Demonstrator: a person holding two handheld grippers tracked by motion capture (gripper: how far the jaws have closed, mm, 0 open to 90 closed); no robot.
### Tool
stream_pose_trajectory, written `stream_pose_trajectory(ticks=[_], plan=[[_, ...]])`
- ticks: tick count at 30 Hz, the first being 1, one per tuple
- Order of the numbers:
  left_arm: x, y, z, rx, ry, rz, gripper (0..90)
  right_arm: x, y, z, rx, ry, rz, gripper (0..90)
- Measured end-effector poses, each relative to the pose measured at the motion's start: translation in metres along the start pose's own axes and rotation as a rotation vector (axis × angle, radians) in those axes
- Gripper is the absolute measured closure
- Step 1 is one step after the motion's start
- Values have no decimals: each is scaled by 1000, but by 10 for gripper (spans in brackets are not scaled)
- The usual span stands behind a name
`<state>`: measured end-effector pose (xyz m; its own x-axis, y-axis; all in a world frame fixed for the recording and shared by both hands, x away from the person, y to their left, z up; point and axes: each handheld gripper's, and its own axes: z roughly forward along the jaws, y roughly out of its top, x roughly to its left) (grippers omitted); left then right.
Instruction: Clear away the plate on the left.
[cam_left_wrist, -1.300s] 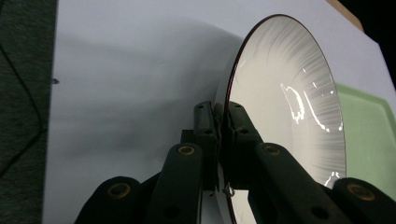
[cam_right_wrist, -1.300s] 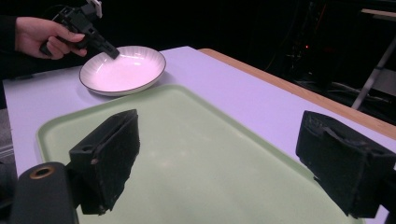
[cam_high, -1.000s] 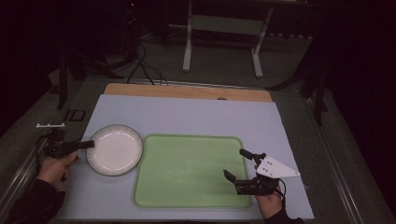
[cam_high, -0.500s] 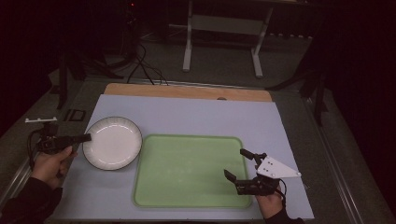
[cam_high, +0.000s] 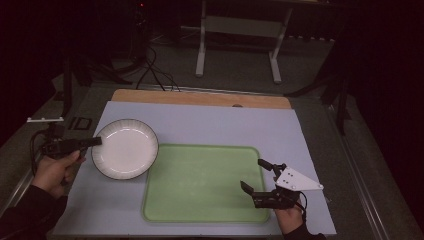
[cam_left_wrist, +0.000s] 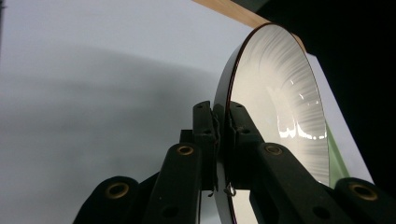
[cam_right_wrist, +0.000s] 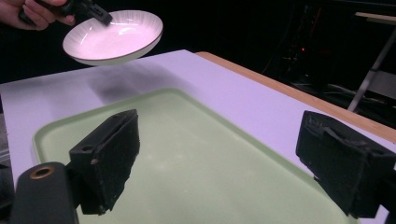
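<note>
While the ribbed white plate (cam_high: 125, 148) is being pinched at its rim by the left tool (cam_high: 94, 142), it is likely stiff, glossy, breakable; the right tool (cam_high: 256, 176) is being held spread over the green tray (cam_high: 200, 210)

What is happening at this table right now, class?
A person works with a handheld gripper in each hand. The left gripper is clamped on the rim of a white plate and holds it in the air above the table, near the green tray. The right gripper hovers open over the tray's near right corner, holding nothing.
</note>
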<state>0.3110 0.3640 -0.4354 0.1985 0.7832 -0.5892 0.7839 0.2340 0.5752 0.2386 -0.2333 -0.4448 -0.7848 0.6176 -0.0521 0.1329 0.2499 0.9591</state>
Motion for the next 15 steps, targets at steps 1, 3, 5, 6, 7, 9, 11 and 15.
stream_pose_trajectory(ticks=[1, 3, 5, 6, 7, 9, 11, 15], plan=[[-3, 0, 1, 2, -4, 7, 843, 0, 0, 0, -1, -1, 0, 133], [-9, 1, 4, 6, -11, 11, 843, 0, 0, -1, -6, -4, -3, 132], [-14, 2, 8, 11, -24, 19, 843, 0, 0, -1, -8, -6, -5, 133], [-17, 2, 10, 12, -25, 20, 843, 0, 0, -1, -9, -7, -5, 132], [-20, 3, 11, 17, -34, 25, 843, 0, 0, -2, -9, -6, -4, 133], [-25, 5, 15, 25, -40, 36, 843, 0, 1, -2, -12, -7, -4, 132], [-30, 6, 18, 38, -49, 43, 842, -1, 1, -3, -16, -9, -6, 132], [-40, 9, 27, 60, -64, 63, 842, -2, 1, -5, -26, -13, -6, 132]])
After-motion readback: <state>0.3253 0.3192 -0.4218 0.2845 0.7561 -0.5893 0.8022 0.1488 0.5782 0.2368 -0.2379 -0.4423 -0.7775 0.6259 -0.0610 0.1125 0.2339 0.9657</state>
